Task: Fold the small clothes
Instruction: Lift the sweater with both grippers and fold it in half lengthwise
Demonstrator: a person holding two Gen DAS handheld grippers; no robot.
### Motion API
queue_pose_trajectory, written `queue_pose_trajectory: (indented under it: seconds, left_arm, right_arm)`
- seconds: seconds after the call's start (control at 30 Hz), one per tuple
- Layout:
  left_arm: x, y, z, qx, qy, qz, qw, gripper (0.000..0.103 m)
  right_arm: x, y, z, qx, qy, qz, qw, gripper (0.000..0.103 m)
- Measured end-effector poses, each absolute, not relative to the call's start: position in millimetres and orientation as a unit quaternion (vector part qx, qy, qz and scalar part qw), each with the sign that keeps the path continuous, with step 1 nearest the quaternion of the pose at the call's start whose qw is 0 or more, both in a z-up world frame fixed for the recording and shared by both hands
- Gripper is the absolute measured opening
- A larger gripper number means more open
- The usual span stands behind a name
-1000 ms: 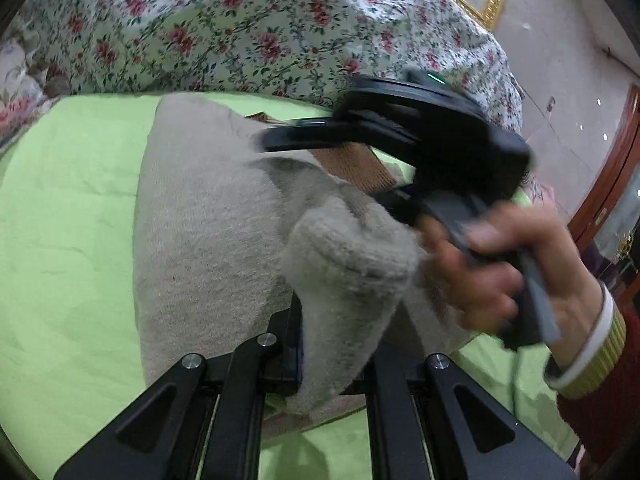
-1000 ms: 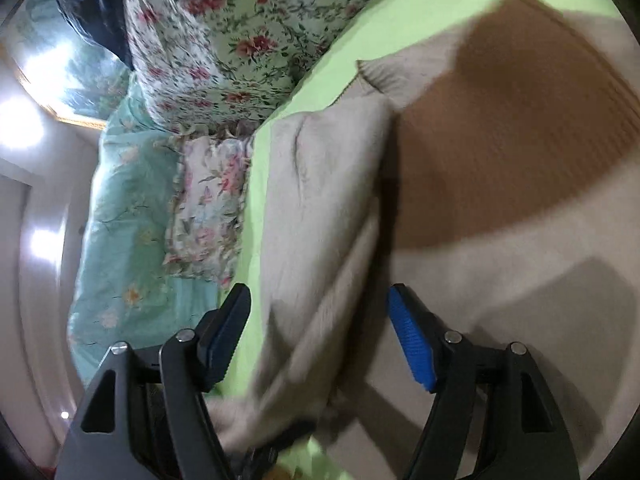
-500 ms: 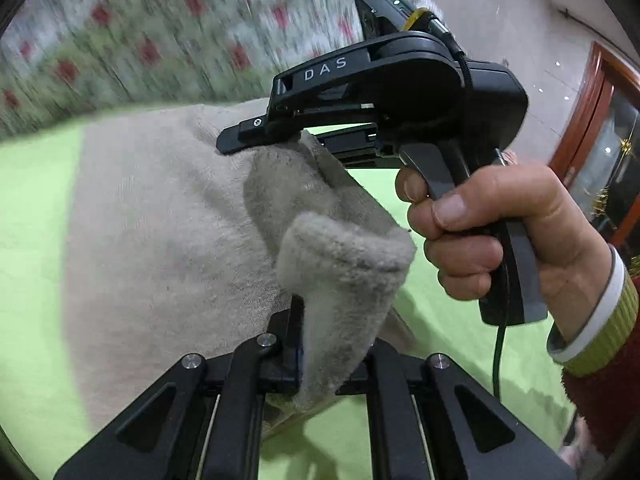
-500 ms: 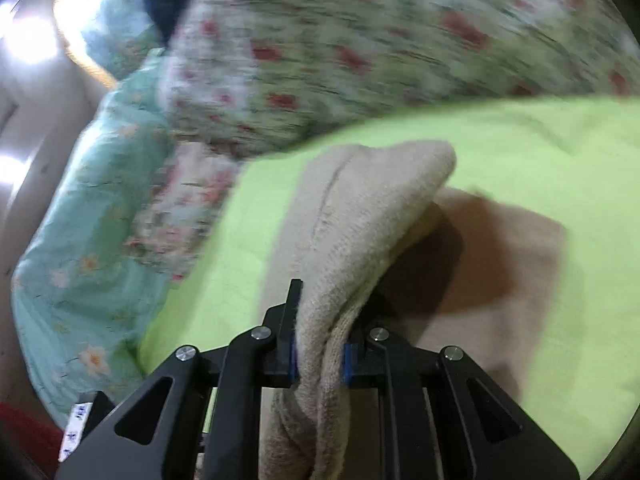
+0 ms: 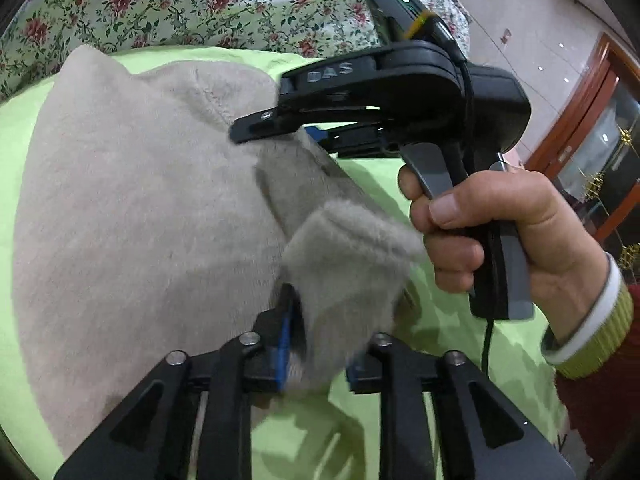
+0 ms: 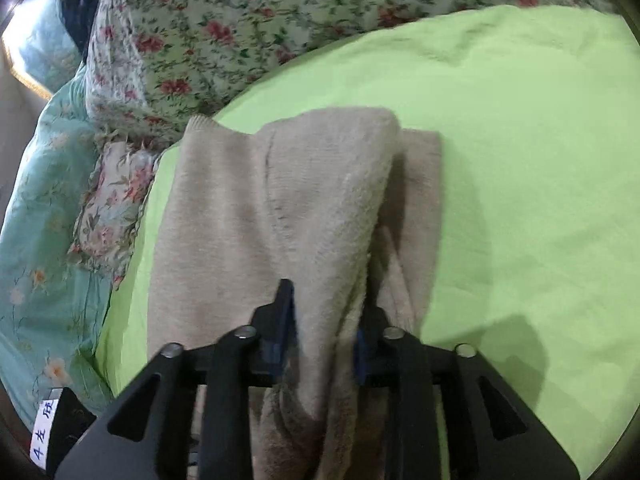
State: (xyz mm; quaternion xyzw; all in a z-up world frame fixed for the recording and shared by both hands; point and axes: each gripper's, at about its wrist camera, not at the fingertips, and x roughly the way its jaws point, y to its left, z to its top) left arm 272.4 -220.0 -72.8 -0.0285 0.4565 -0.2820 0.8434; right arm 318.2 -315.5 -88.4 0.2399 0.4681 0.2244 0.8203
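Note:
A beige knitted garment (image 5: 140,220) lies folded on a lime green sheet (image 5: 24,128). My left gripper (image 5: 320,320) is at its near edge with a thick fold between the fingers. The jaws are opening and a dark gap shows beside the left blue pad. A person's hand (image 5: 500,232) holds my right gripper (image 5: 276,132) at the garment's far side. In the right wrist view the garment (image 6: 240,220) runs away from my right gripper (image 6: 324,320). Those jaws are opening too, with a fold lying loosely between them.
A floral quilt (image 5: 200,0) is heaped behind the sheet (image 6: 520,160), and teal flowered bedding (image 6: 40,220) lies to the left in the right wrist view. A wooden cabinet (image 5: 592,120) and tiled floor (image 5: 540,20) lie beyond the bed.
The right gripper went from open around the garment's edge to shut on it, and now its jaws spread again. The left jaws have widened too. The fold now covers the brown patch.

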Motion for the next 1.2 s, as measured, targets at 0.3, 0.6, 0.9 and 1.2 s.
queue_pose_trajectory:
  seconds: [0.3, 0.6, 0.9, 1.2]
  left_arm:
    - [214.8, -158.8, -30.6, -0.059, 0.422, -0.287, 0.858, 0.076]
    - [264.4, -77.5, -40.6, -0.138, 0.444, -0.223, 0.857, 0.083]
    - [353.8, -49.6, -96.4, -0.226, 0.505, -0.216, 0.805, 0.096]
    - [385.9, -56.8, -94.7, -0.240, 0.478, -0.260, 0.804, 0.046]
  right_arm:
    - [267.2, -334.2, -70.6, 0.241, 0.439, 0.196, 0.843, 0.068]
    - [248.1, -342.9, -81.4, 0.280, 0.442, 0.215, 0.825, 0.069]
    - [286.1, -330.2, -110.7, 0.282, 0.479, 0.232, 0.799, 0.069]
    - [305.4, -315.7, -122.8, 0.321, 0.479, 0.250, 0.778, 0.033]
